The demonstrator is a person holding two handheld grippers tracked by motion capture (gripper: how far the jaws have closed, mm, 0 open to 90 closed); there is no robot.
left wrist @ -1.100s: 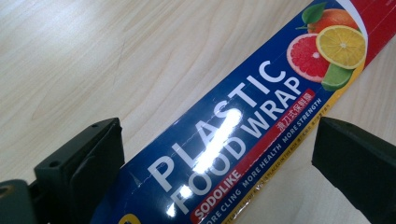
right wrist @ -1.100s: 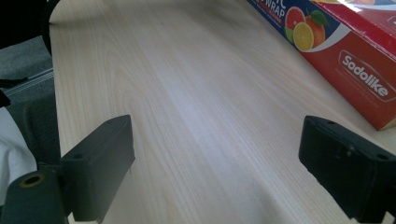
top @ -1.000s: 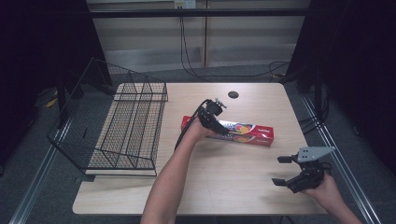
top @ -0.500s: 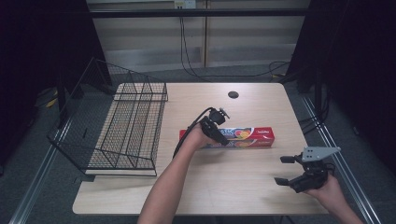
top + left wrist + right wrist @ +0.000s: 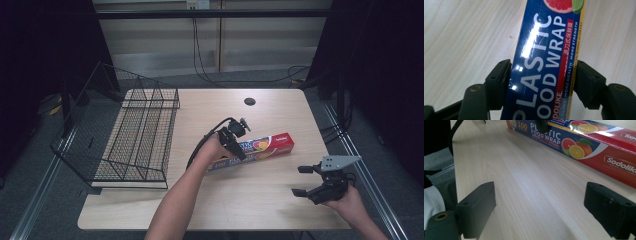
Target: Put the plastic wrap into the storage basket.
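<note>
A long red and blue plastic food wrap box (image 5: 267, 146) lies slanted on the wooden table (image 5: 210, 200), right of centre. My left gripper (image 5: 239, 150) comes down on its blue half. In the left gripper view the box (image 5: 544, 62) runs between the two jaws, which have just been closing, and both pads (image 5: 499, 82) press on its long sides. My right gripper (image 5: 305, 181) is held low near the front right of the table with its jaws wide apart. In the right gripper view the box (image 5: 586, 135) lies beyond my right gripper (image 5: 539, 207), and only bare wood lies between the jaws.
A black wire basket (image 5: 135, 135) stands on the left part of the table, with one side overhanging the left edge. A dark round hole (image 5: 249, 101) sits near the far edge. A black cable (image 5: 205, 142) loops from the left gripper over the forearm.
The left gripper's jaws came together onto the box. The box's left end swung toward the person, so the box now lies slanted. The right gripper stayed where it was.
</note>
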